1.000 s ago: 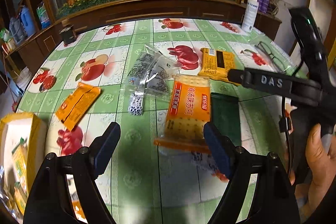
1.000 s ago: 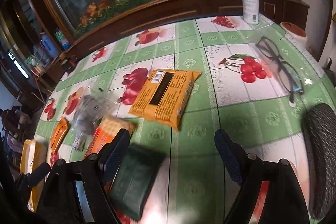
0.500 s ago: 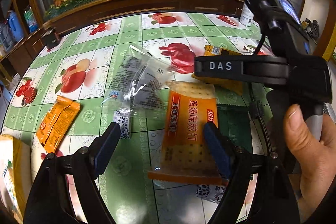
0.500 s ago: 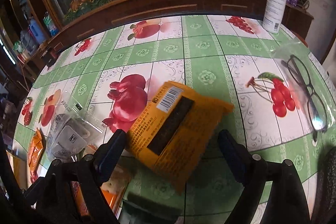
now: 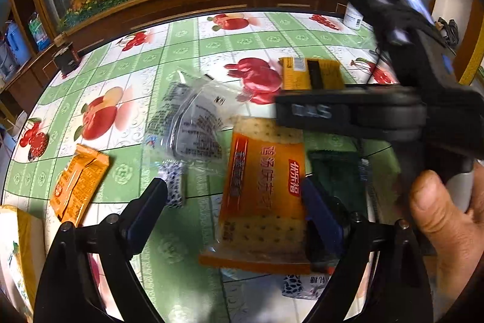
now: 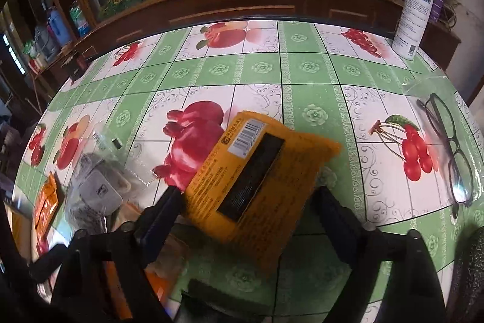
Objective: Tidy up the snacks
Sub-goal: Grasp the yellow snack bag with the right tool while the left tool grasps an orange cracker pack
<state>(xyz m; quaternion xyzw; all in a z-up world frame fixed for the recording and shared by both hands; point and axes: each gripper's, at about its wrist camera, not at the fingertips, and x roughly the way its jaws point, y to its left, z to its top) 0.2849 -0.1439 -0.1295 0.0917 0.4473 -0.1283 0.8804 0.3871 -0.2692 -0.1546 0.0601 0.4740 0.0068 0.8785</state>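
Left tool [image 5: 234,203]: jaws stand wide apart, low over the counter; the cracker packet lies between them, its right edge beside the right pad, the left pad well clear; nothing is clamped.
Right tool [image 6: 246,209]: jaws closing, with the yellow packet between them; the left pad sits at the packet's near-left edge, the right pad just off its right side; whether either pad presses it cannot be told.
Hand [image 5: 447,220]: a person's hand grips the right tool's handle at the right of the left view.
Cracker packet [image 5: 266,189]: orange and clear wrapper with white characters, square crackers showing through both ends; long axis runs away from the left tool, slightly tilted; lies flat in the middle of the counter.
Yellow packet [image 6: 260,174]: yellow-orange wrapper, back side up, with a barcode and a black panel; long axis slants from near-right to far-left, barcode end pointing away; lies on the counter beyond the cracker packet.
Green packet [image 5: 335,174]: dark green, flat, just right of the cracker packet.
Clear bag [image 5: 193,126]: crinkled see-through bag with grey print, just left of the cracker packet.
Small orange packet [image 5: 78,186]: flat, well to the left, near the counter's edge.
Counter [image 6: 305,71]: round, covered by a green-and-white cloth printed with fruit.
Glasses [image 6: 450,147]: black-framed, at the right edge.
White bottle [image 6: 414,17]: upright at the far right.
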